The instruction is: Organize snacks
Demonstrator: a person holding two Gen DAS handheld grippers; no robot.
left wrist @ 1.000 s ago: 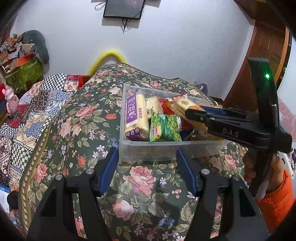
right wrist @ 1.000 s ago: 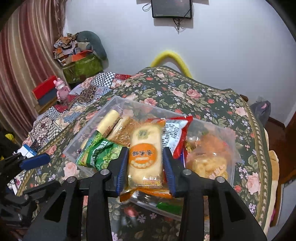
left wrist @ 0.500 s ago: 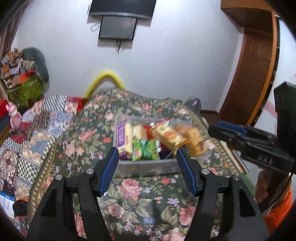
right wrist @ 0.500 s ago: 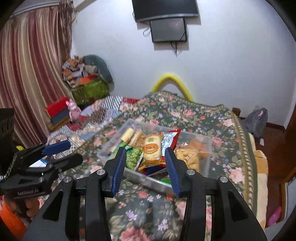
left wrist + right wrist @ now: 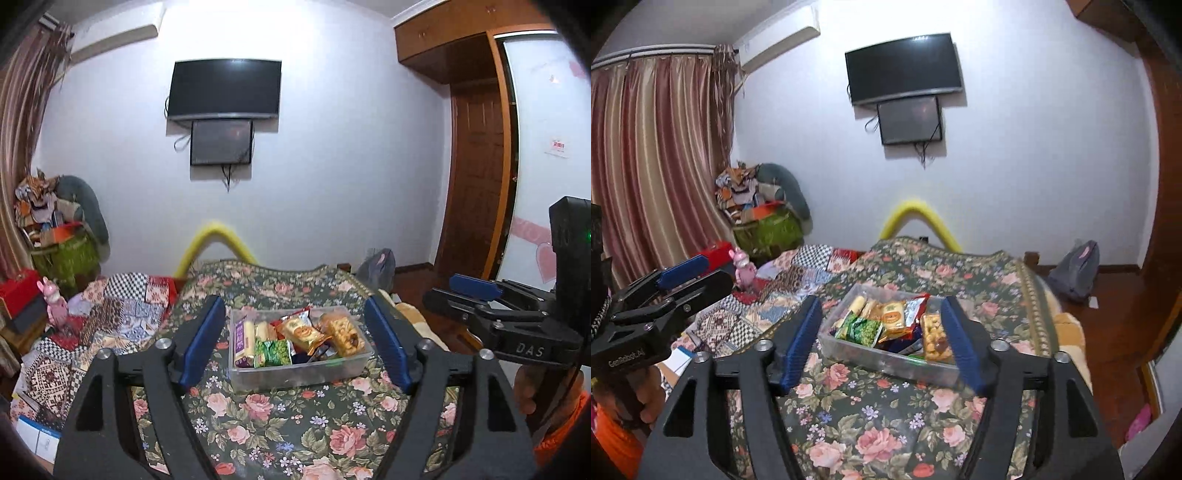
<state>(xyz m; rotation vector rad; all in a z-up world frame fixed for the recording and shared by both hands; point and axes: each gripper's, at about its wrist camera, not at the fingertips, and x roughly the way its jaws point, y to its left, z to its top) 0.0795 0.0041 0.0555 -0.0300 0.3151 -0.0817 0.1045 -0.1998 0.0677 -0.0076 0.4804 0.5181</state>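
A clear plastic bin (image 5: 295, 374) (image 5: 886, 363) full of several snack packs stands on the flowered cloth (image 5: 280, 428). Among them are an orange-labelled biscuit pack (image 5: 301, 332) (image 5: 894, 320), a green pack (image 5: 273, 352) (image 5: 860, 330) and a purple-labelled roll (image 5: 242, 341). My left gripper (image 5: 295, 339) hangs well back from the bin and above it, its jaws opening with nothing between them. My right gripper (image 5: 881, 336) is likewise raised and back, its jaws opening and empty. Each gripper shows at the other view's edge (image 5: 476, 291) (image 5: 679, 271).
The flowered cloth covers a raised surface beside a patchwork quilt (image 5: 110, 317). A yellow foam arch (image 5: 218, 240), a wall screen (image 5: 223, 90), a wooden door (image 5: 476, 177), a grey bag on the floor (image 5: 1076, 269) and a pile of clutter by the curtain (image 5: 757, 206) surround it.
Both grippers have pulled up and back from the bin, which now looks small and far. The right gripper let go of the orange-labelled pack, now lying in the bin, and both jaws widened.
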